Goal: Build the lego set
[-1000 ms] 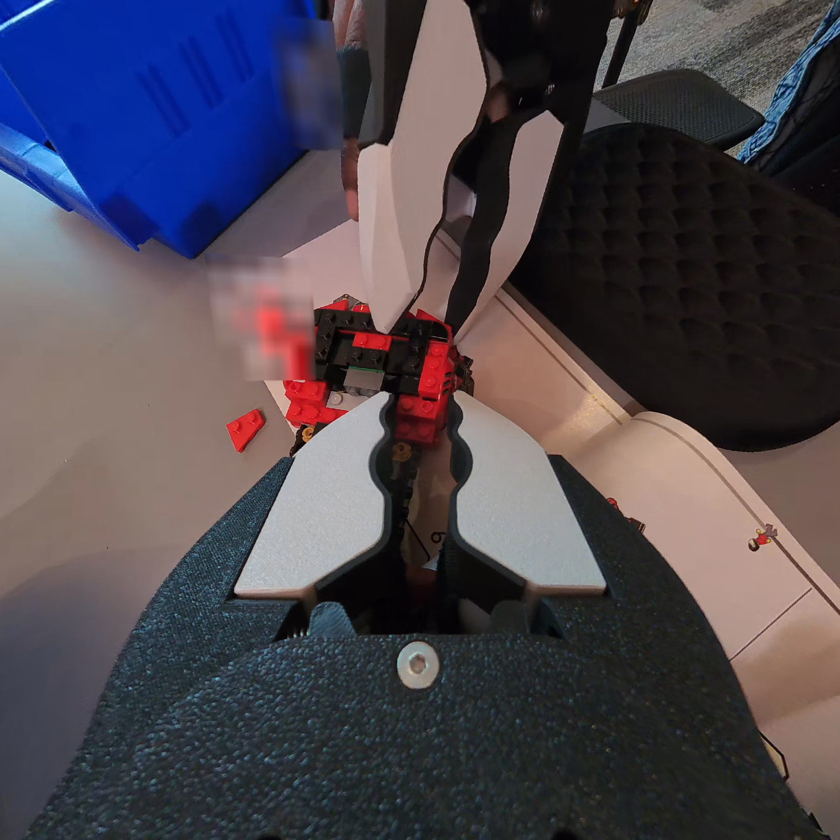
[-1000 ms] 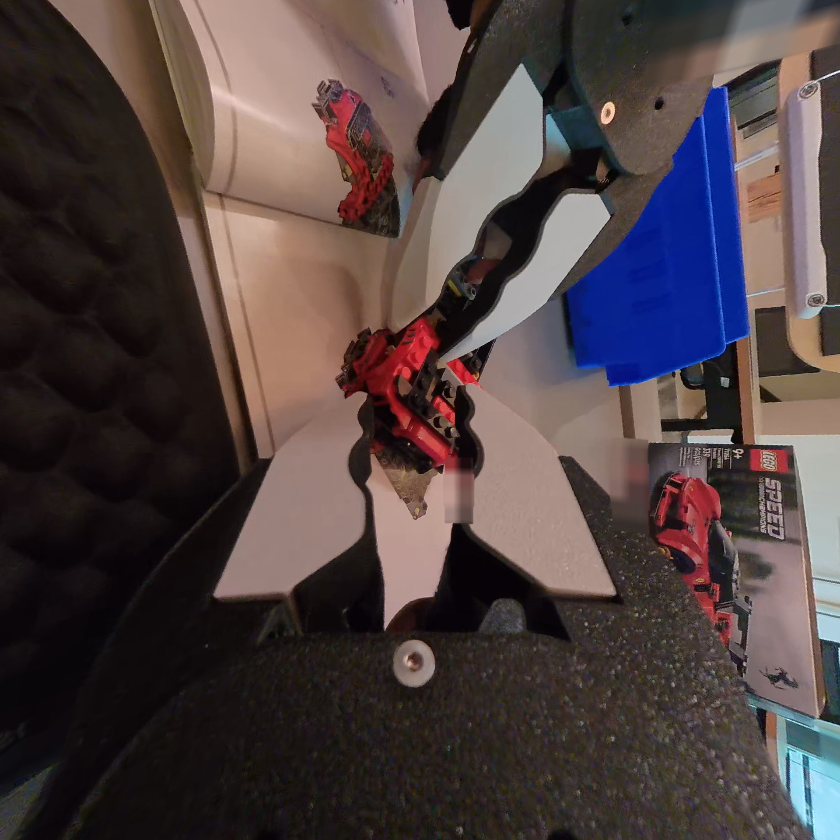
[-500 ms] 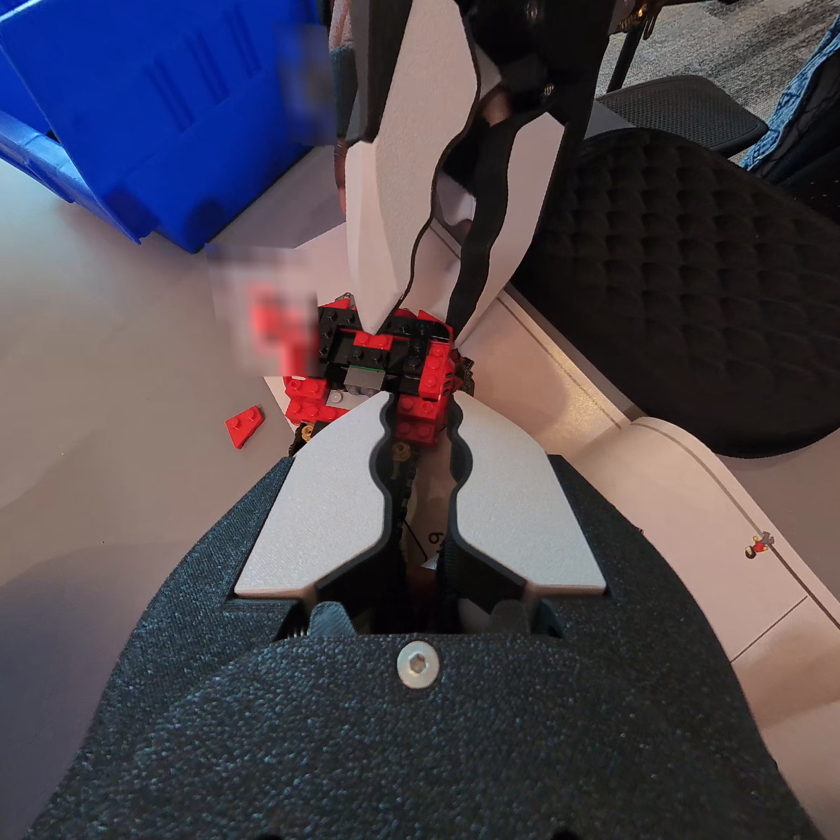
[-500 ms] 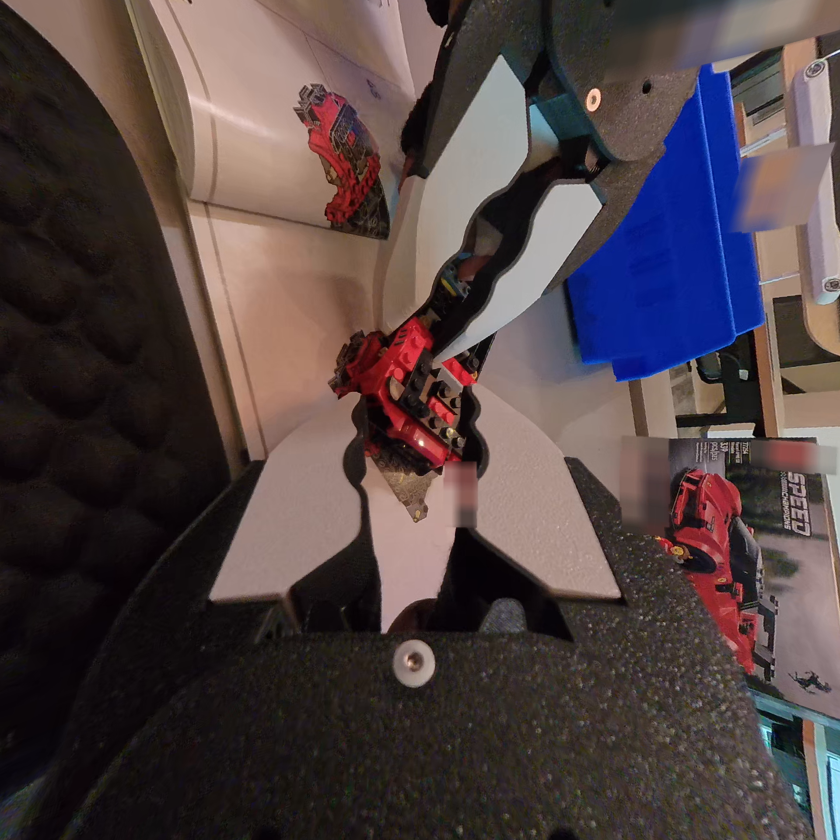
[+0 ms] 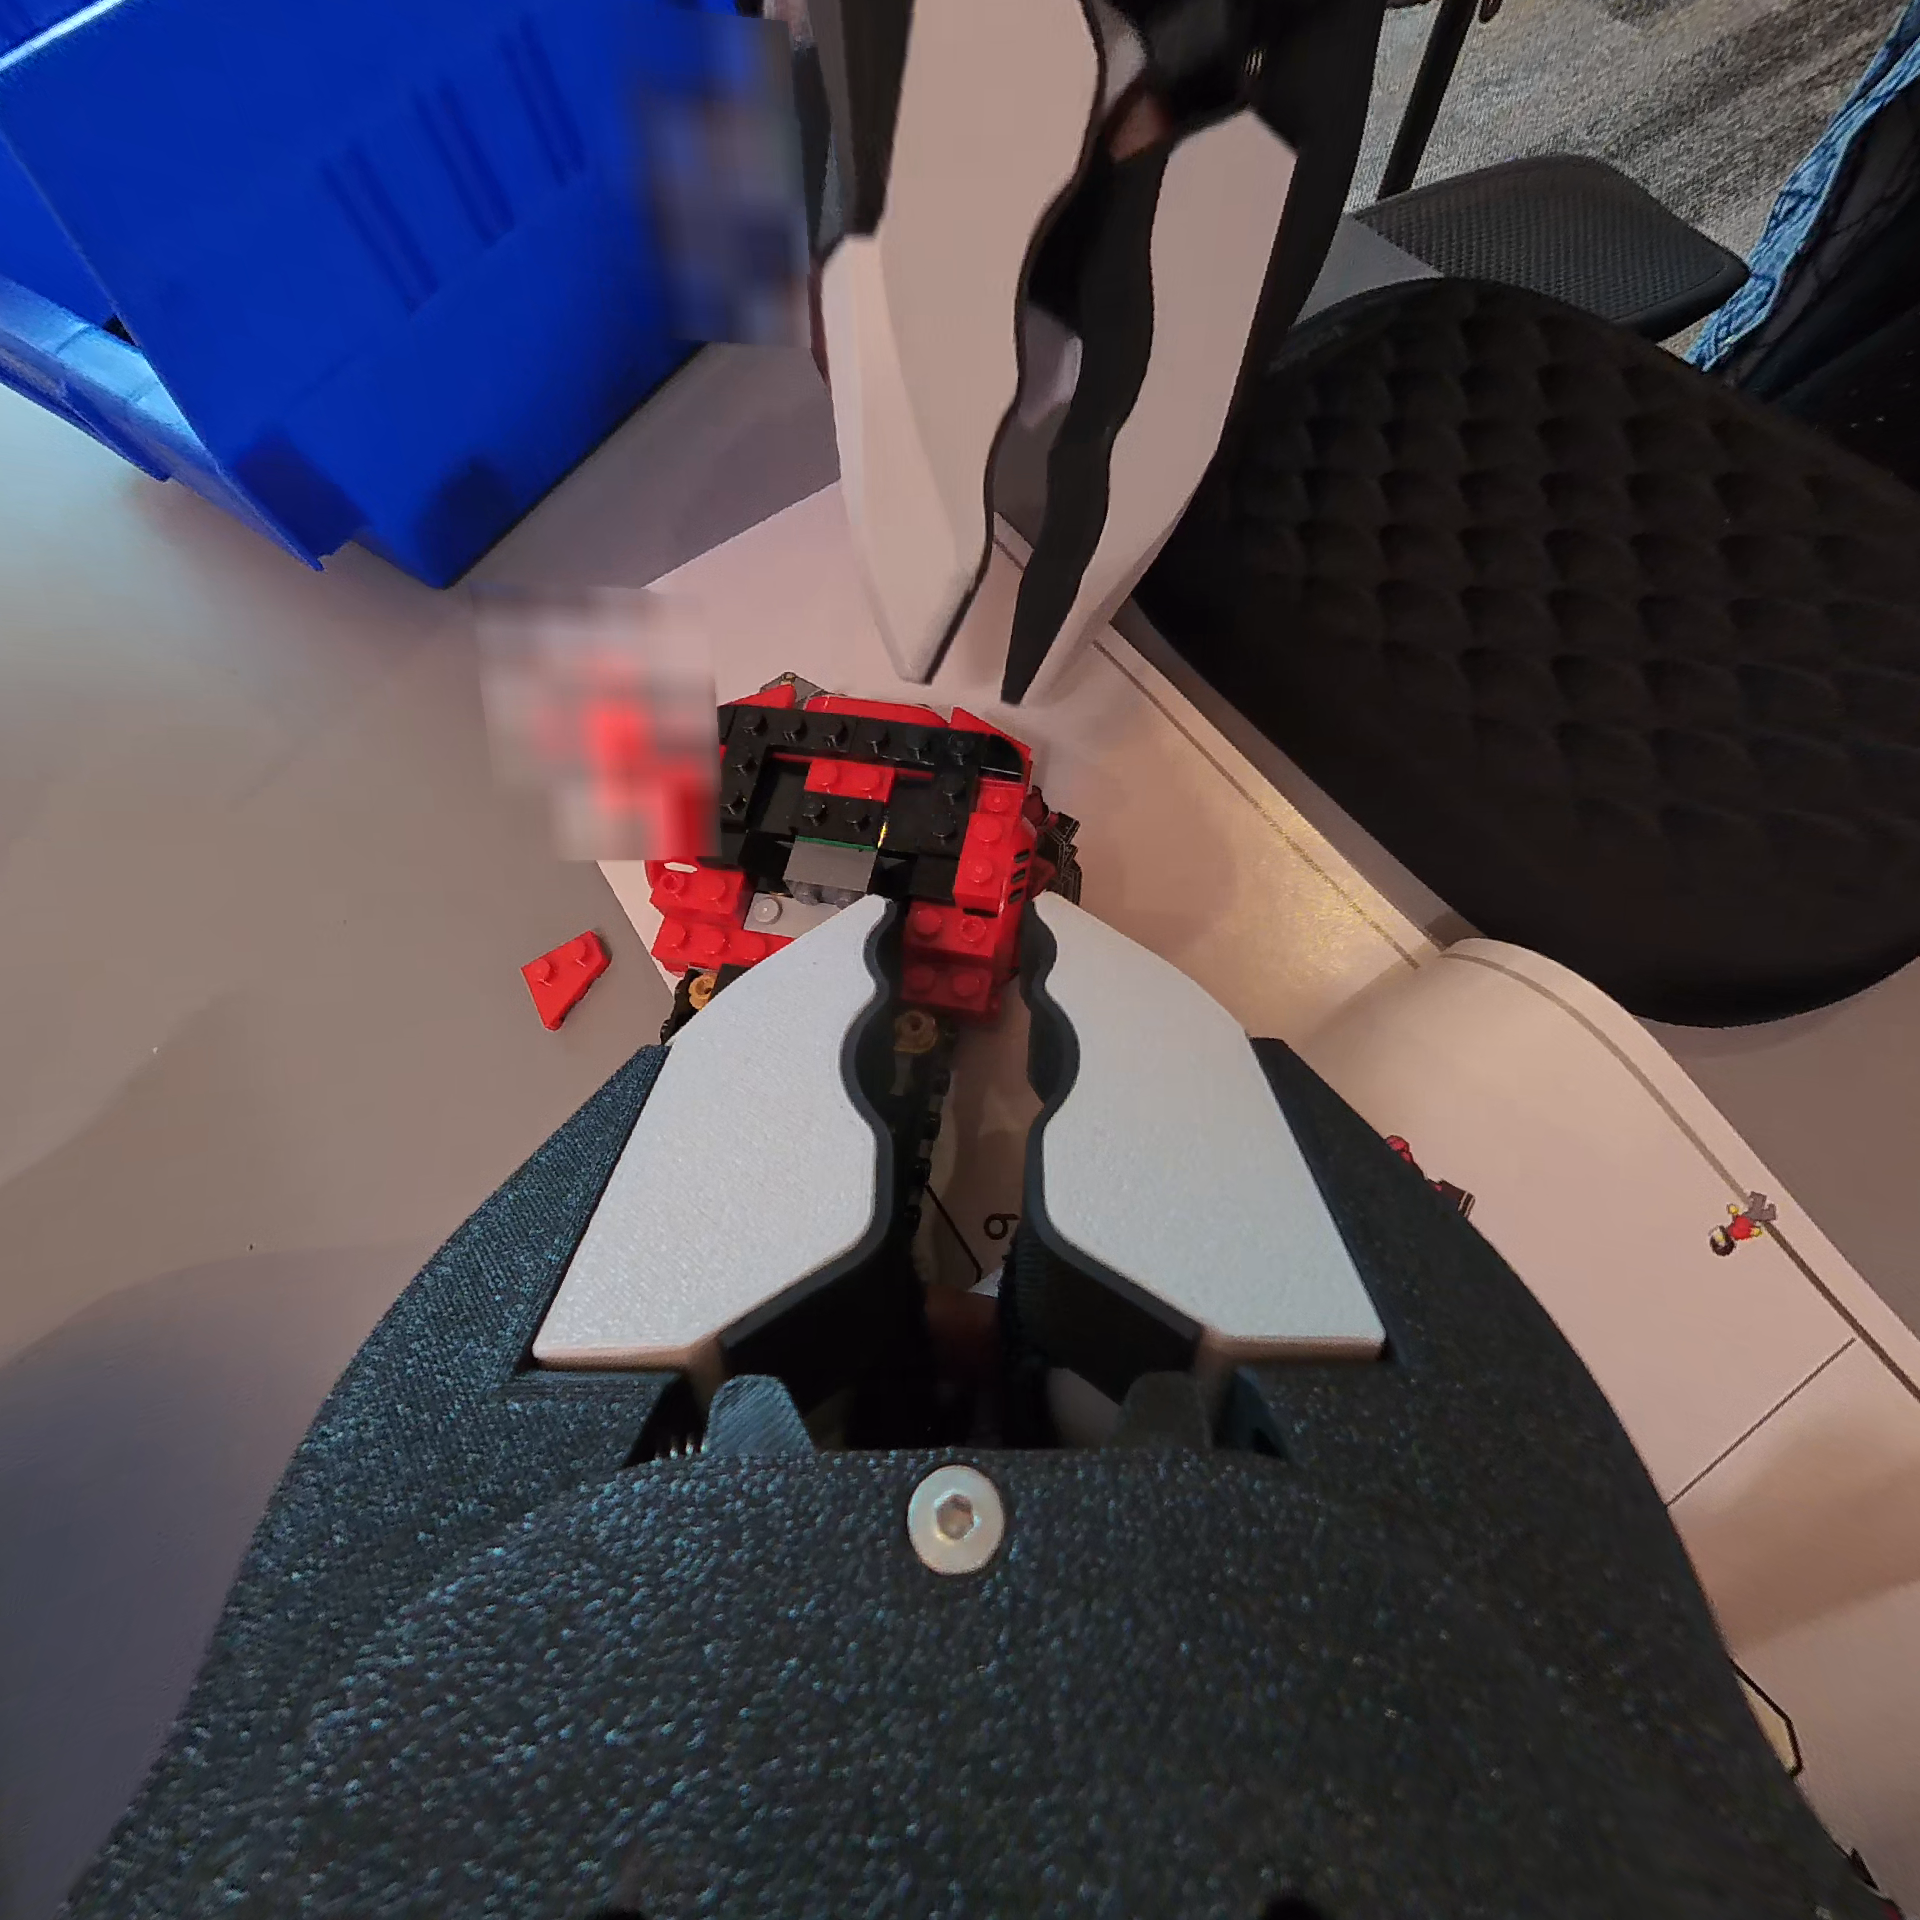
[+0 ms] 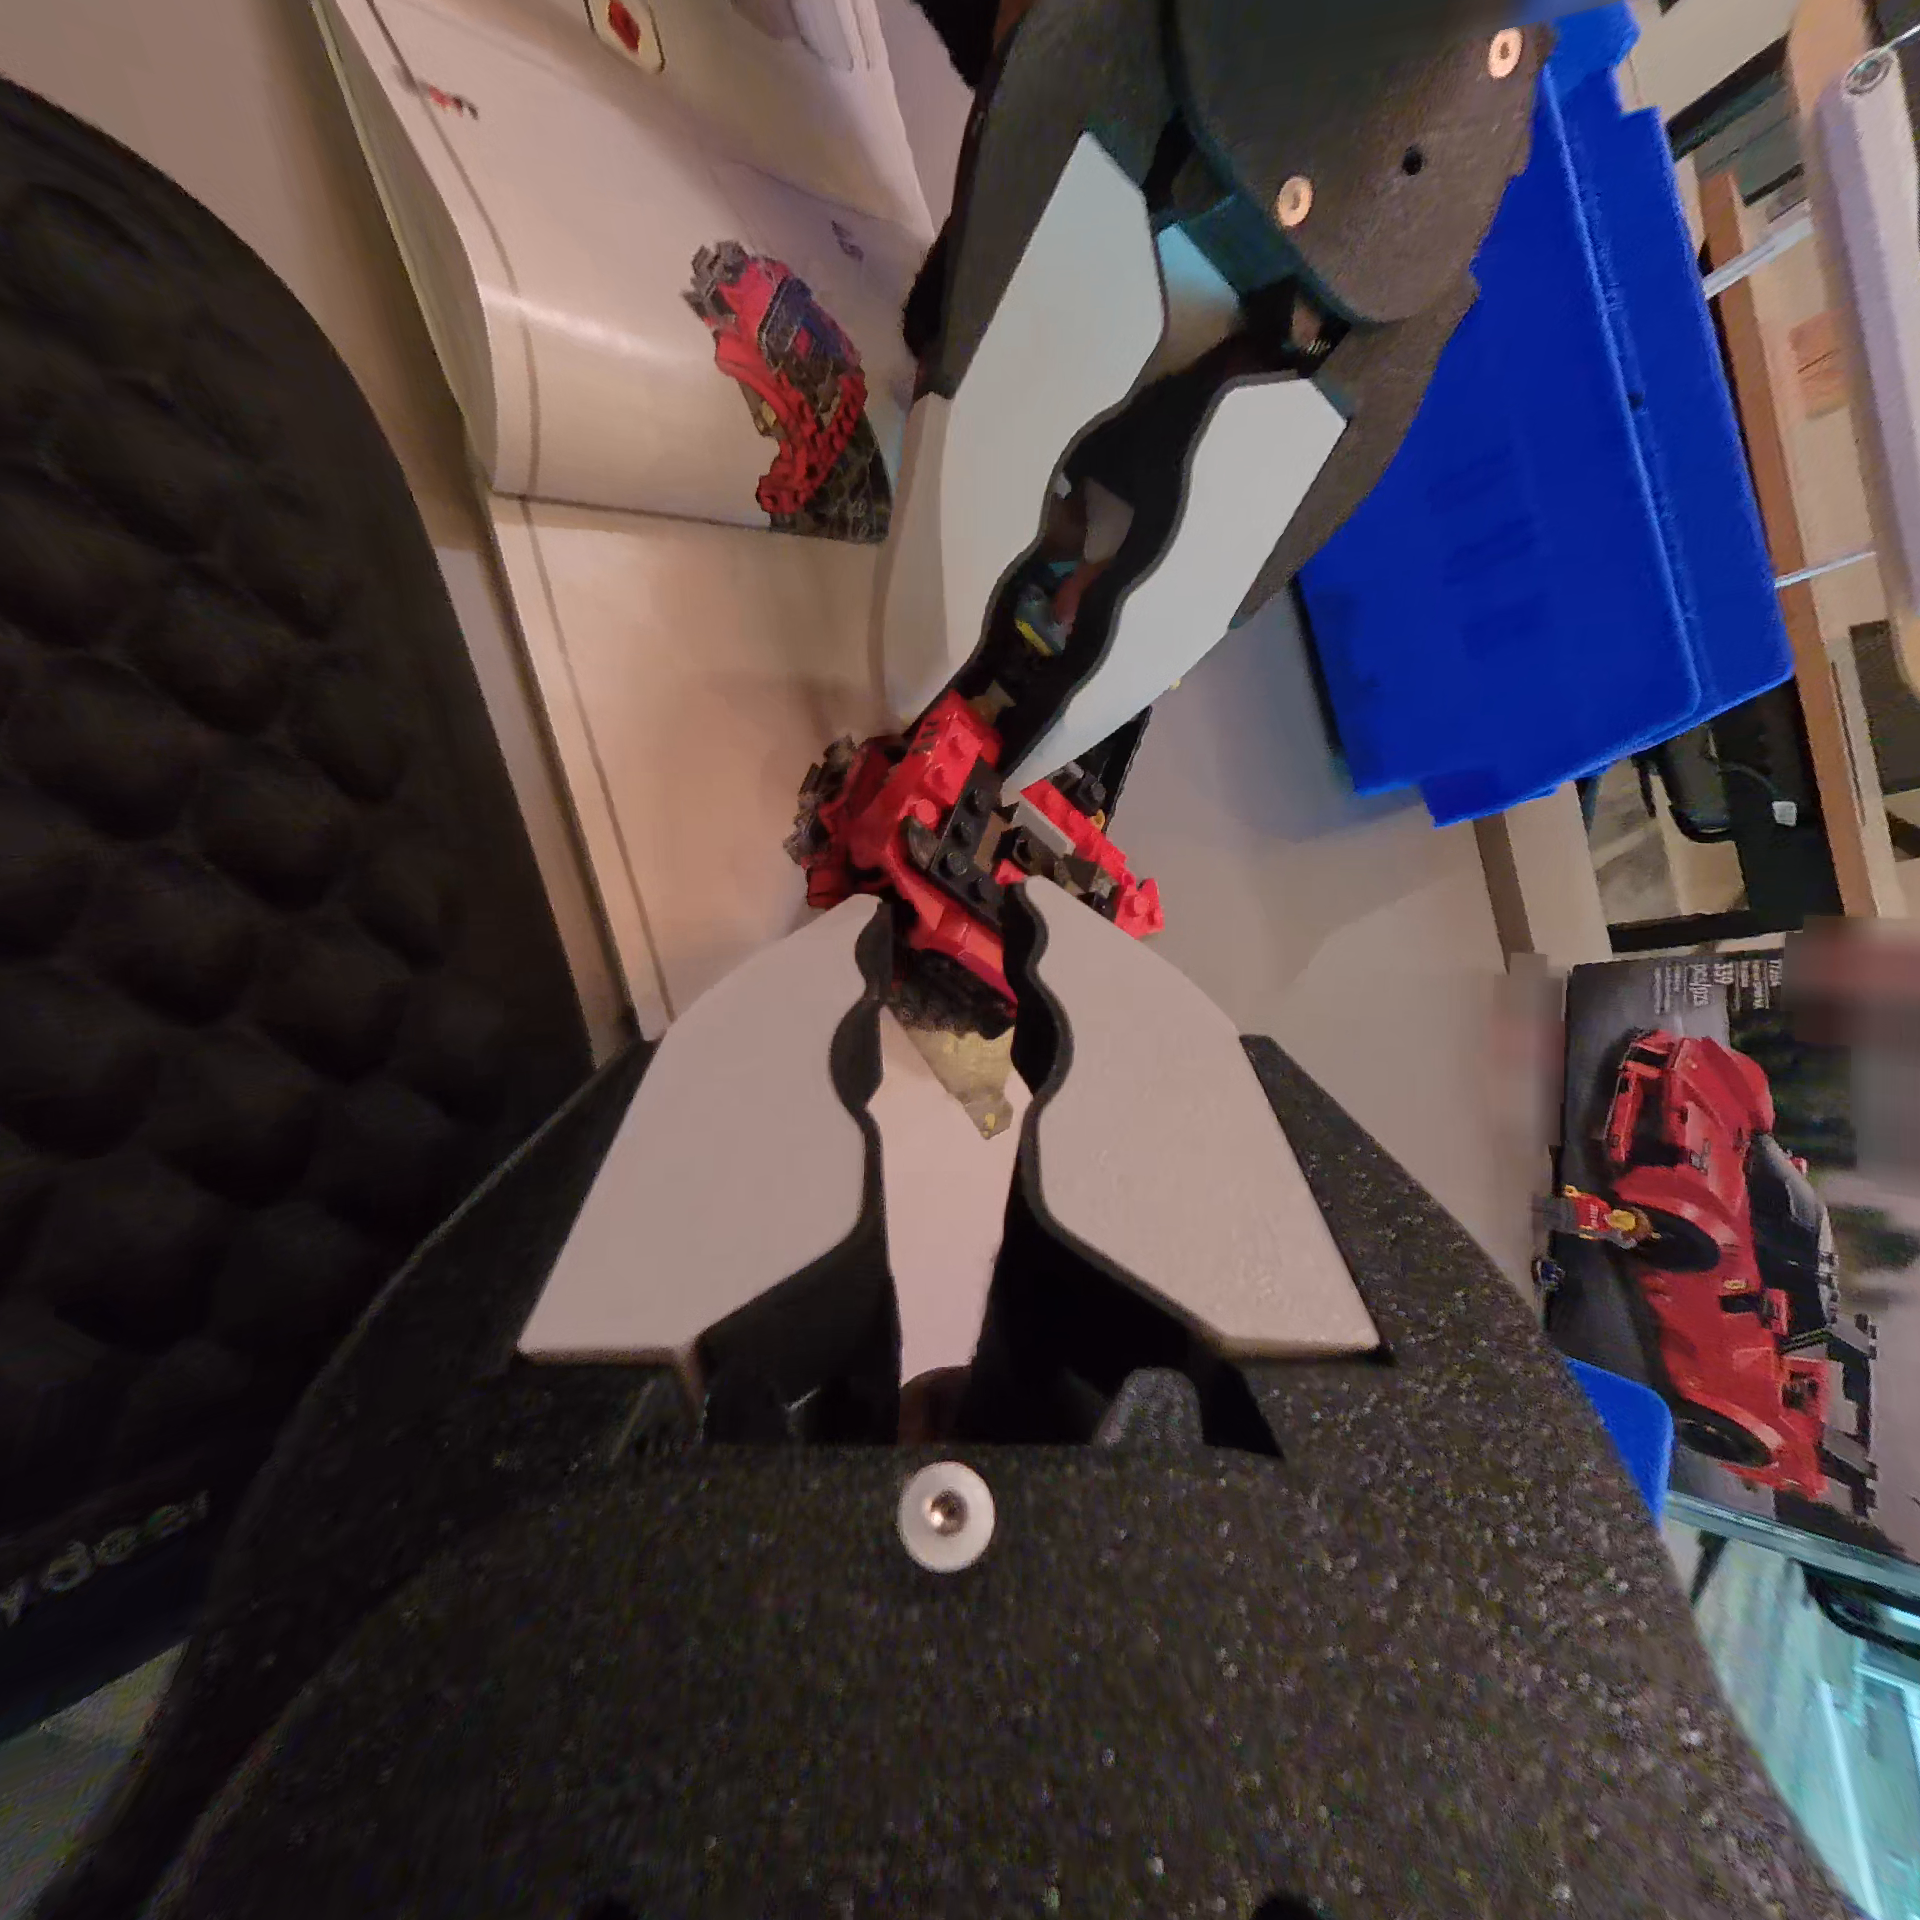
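Observation:
A partly built red and black lego car (image 5: 862,790) is held up over the open instruction booklet (image 5: 1558,1143). My left gripper (image 5: 958,914) is shut on its near red end. My right gripper (image 5: 966,686) comes down from above, jaws close together, tips at the car's far edge. In the right wrist view the car (image 6: 925,821) sits between my right gripper's tips (image 6: 951,914), with a dark wheel and a clear piece in the jaw gap, and my left gripper (image 6: 977,743) grips it from the other side. A loose red wedge plate (image 5: 564,971) lies on the table.
A blue bin (image 5: 364,260) stands at the back left of the grey table (image 5: 208,935). A black mesh chair (image 5: 1558,623) is against the table's edge by the booklet (image 6: 644,364). The lego box (image 6: 1704,1195) lies at the right in the right wrist view. Both grippers' tips are close together, under 4 cm apart.
My right gripper's jaws have narrowed and its tips have slid toward the car's far edge while turning. The left gripper keeps its grip; the car has barely moved.

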`<state>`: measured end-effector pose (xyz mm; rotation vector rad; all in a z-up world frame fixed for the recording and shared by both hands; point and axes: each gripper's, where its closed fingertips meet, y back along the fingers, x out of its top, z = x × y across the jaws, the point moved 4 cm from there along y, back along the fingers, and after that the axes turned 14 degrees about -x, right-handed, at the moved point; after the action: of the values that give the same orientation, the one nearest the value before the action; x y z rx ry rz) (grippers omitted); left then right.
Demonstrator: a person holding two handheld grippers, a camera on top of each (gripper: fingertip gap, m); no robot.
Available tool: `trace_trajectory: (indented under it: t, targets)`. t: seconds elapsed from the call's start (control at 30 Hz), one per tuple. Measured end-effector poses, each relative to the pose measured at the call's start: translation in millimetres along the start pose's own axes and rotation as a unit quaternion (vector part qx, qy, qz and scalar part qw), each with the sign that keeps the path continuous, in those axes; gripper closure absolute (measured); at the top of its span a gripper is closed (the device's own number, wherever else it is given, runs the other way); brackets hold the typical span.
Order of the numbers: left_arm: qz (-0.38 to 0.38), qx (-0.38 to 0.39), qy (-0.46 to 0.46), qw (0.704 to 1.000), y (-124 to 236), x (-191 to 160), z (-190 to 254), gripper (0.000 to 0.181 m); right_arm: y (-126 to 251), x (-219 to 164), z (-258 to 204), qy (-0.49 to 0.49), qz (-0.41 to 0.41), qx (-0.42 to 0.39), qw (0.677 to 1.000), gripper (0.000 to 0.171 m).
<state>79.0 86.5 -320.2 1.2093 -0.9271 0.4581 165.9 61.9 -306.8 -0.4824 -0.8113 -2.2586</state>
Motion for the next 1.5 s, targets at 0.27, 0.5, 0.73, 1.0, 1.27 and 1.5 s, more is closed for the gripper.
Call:
trace_trajectory:
  t: [0.27,0.5,0.73,1.0,1.27,1.5]
  targets:
    - [0.004,-0.002,-0.006,1.0,1,1,2,0.157,2,-11,4,-0.074,-0.028,0.011,0.997,0.167]
    - [0.016,0.007,-0.008,1.0,12,9,3,0.145,1,-20,6,-0.307,-0.064,0.093,0.945,0.112]
    - [-0.03,0.021,-0.011,0.999,3,4,0,0.134,-17,-25,1,-0.301,-0.088,0.078,0.946,0.1]
    - [-0.052,0.028,-0.015,0.998,-1,0,-2,0.132,-14,-21,-2,-0.281,-0.093,0.064,0.953,0.118]
    - [-0.063,0.031,-0.016,0.997,9,-5,-1,0.132,-7,-21,3,-0.268,-0.078,0.054,0.959,0.128]
    - [-0.061,0.023,-0.014,0.998,11,-4,1,0.132,-19,-25,2,-0.3,-0.065,0.09,0.947,0.113]
